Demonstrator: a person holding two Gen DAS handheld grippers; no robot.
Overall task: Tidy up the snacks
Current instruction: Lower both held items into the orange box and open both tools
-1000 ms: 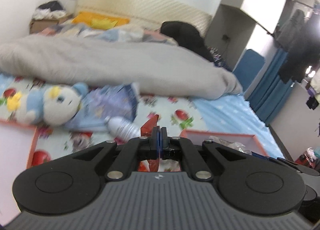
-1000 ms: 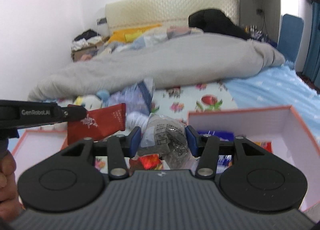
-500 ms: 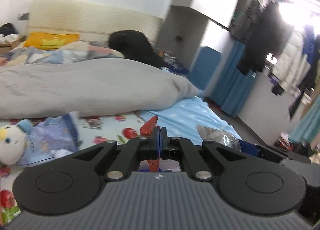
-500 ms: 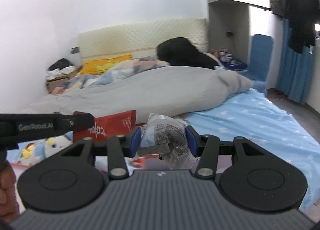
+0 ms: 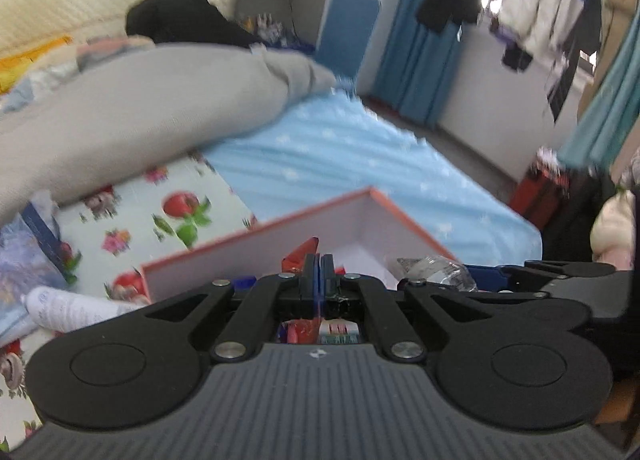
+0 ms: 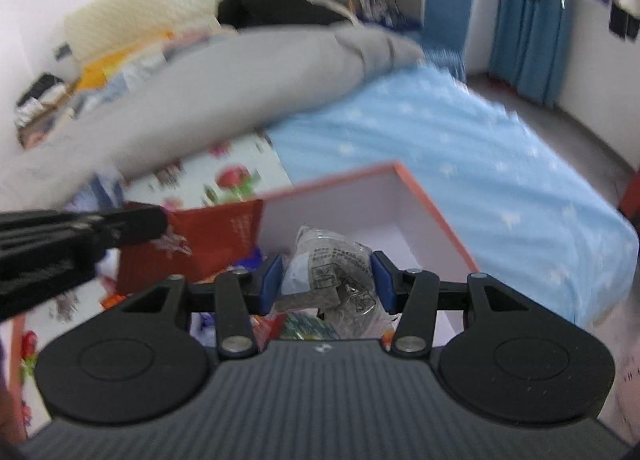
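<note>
Left claw is clamped on a red packet; right claw grips a clear bag. Neither is dropped yet into the orange-rimmed box at twelve o'clock, which already holds some snacks.

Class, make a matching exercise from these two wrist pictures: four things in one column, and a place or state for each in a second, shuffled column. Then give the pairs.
1. red packet
2. clear crinkled packet
3. box
4. grey duvet

A. open, orange-rimmed, on the bed
B. pinched in the left gripper
C. heaped behind the box
D. between the right gripper's blue pads

Pairs: 1-B, 2-D, 3-A, 4-C
</note>
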